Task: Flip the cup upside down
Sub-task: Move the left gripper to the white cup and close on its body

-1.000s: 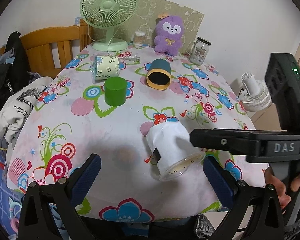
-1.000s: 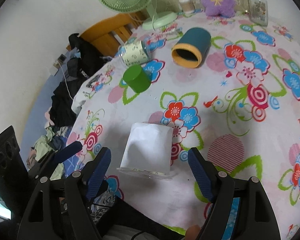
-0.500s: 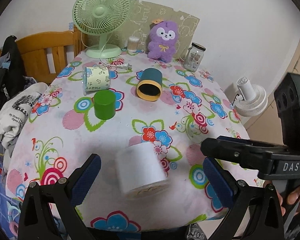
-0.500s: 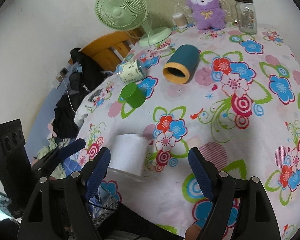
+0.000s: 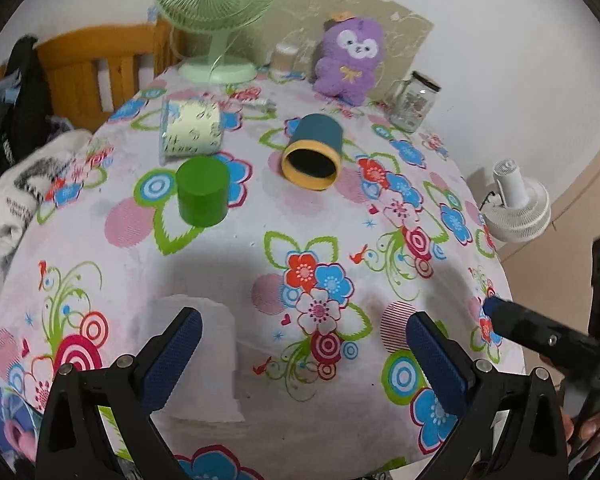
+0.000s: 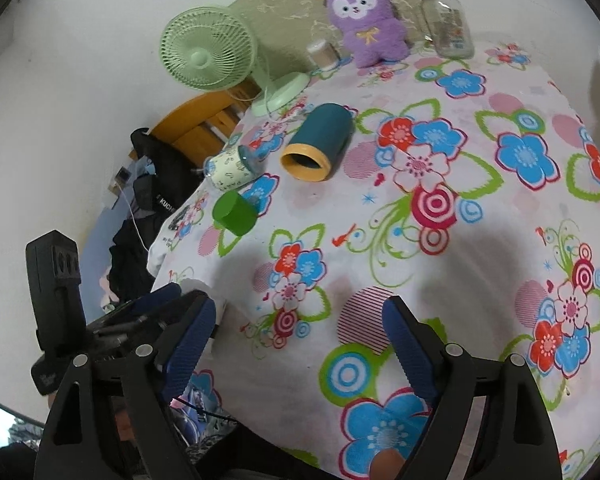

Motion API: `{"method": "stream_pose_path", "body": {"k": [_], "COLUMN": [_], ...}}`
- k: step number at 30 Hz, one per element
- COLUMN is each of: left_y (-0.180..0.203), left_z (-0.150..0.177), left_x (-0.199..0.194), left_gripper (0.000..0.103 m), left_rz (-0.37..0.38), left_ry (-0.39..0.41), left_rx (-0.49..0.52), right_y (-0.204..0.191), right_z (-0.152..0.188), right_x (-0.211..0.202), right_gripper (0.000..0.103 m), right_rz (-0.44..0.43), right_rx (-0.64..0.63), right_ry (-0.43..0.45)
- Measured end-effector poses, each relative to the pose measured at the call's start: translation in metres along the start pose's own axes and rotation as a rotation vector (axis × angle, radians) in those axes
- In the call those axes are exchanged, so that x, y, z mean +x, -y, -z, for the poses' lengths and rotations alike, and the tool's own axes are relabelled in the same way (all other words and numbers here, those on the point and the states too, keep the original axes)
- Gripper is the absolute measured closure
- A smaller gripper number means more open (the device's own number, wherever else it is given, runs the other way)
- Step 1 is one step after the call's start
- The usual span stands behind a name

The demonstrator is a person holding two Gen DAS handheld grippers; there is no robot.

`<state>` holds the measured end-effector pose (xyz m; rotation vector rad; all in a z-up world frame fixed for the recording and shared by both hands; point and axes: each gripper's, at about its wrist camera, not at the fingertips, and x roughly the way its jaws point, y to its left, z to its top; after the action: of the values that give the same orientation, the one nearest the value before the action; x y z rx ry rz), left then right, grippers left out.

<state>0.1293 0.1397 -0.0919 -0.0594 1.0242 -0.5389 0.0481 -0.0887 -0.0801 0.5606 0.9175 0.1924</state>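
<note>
A white cup (image 5: 210,364) stands upside down near the table's front edge, just right of my left gripper's left finger and partly behind it. My left gripper (image 5: 302,360) is open and holds nothing. My right gripper (image 6: 296,344) is open and empty above the front of the table; the white cup is almost wholly hidden behind its left finger there. A green cup (image 5: 202,192) stands upside down further back. A teal cup with a yellow rim (image 5: 314,152) and a pale patterned cup (image 5: 190,128) lie on their sides.
A green fan (image 5: 216,4), a purple plush toy (image 5: 350,60) and a glass jar (image 5: 414,106) stand at the back of the floral tablecloth (image 5: 380,216). A wooden chair (image 5: 88,68) with clothes is on the left. A white fan (image 5: 516,208) sits off the right.
The white cup went from tilted between the open right fingers to standing upside down on the table. Both grippers have drawn back, the left one shifting right so the cup sits by its left finger.
</note>
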Motion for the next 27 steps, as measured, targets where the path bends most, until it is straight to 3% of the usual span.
{"method": "stream_pose_path", "body": {"k": [16,27], "left_y": [-0.028,-0.040], "left_z": [-0.009,-0.015], "left_x": [0.001,0.021], "left_gripper": [0.000,0.000], "left_rz": [-0.033,-0.105], "left_ry": [-0.038,-0.180], "left_rx": [-0.049,0.064], "right_y": [0.021,0.019], "right_z": [0.002,0.004], "right_x": [0.011,0.015], "right_gripper": [0.016,0.016], "right_rz": [-0.016,-0.019], "right_rx": [0.045,0.047], "right_ry": [-0.017,-0.024]}}
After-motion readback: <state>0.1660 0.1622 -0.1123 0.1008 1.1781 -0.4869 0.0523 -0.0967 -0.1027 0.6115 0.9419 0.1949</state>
